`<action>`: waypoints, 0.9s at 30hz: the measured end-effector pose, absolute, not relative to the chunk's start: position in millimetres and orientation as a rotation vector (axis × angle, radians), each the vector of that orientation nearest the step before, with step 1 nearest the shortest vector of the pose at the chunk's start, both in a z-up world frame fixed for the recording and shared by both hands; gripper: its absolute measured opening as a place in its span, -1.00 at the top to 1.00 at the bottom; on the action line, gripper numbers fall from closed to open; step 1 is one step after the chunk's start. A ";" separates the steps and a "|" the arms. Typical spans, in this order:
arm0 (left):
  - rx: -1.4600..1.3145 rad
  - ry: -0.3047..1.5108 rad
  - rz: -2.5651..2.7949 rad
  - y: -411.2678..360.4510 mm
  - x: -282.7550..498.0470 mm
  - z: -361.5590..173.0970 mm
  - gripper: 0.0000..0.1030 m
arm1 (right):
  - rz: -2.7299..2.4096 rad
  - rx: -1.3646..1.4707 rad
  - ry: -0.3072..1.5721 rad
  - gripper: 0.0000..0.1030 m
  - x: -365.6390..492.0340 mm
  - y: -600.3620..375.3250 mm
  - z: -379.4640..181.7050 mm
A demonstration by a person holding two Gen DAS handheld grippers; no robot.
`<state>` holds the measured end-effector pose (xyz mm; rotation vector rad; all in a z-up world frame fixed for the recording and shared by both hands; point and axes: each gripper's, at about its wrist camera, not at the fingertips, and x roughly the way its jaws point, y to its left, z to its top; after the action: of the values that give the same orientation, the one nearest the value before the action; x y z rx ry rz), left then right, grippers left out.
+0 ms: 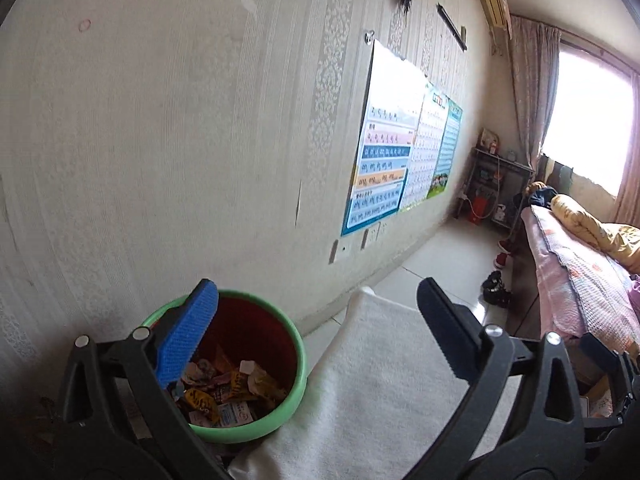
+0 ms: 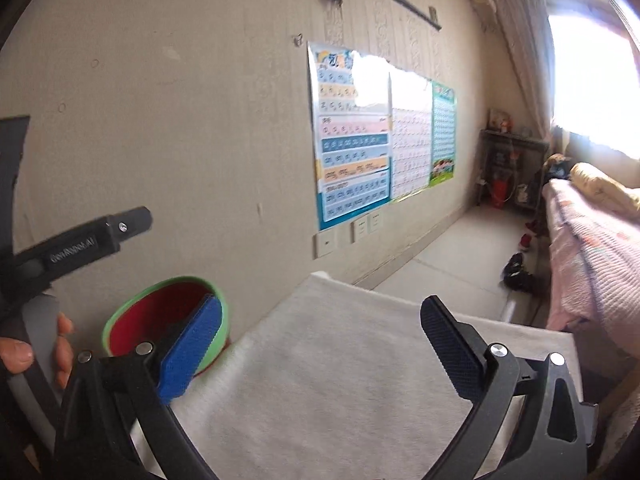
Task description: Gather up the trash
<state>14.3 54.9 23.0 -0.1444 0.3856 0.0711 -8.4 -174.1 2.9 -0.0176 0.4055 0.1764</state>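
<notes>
While the left wrist view is looking along the wall, the left claw [image 1: 316, 300] is standing apart and holding nothing. A bin [image 1: 256, 420] is sitting low and left of it, just beside the white surface [image 1: 368, 380], with wrappers [image 1: 224, 392] lying inside.

From the right wrist, the right claw [image 2: 320, 320] is likewise gaping empty over the surface [image 2: 320, 380]. Its blue finger [image 2: 188, 356] is overlapping the bin [image 2: 120, 320], which is lying left; the left claw is judged nearer.
</notes>
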 end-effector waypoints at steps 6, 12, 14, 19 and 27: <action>-0.118 0.370 0.072 44.4 5.8 26.7 -0.89 | 0.159 0.043 0.406 -0.87 -10.5 -201.6 5.7; -0.120 0.408 0.078 40.0 7.5 20.3 -0.90 | 0.155 0.051 0.418 -0.87 -1.5 -207.6 1.3; -0.111 0.411 0.072 37.6 6.2 19.6 -0.90 | 0.154 0.045 0.420 -0.87 0.2 -205.2 0.3; -0.091 0.420 0.059 34.2 4.7 18.1 -0.90 | 0.158 0.040 0.437 -0.87 3.3 -202.3 -4.2; -0.085 0.428 0.058 36.0 5.2 18.4 -0.89 | 0.165 0.047 0.469 -0.87 7.4 -201.1 -9.5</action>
<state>5.2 36.0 18.4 -0.0854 0.4278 0.0583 7.4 -201.1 -9.5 0.0467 0.4695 0.1649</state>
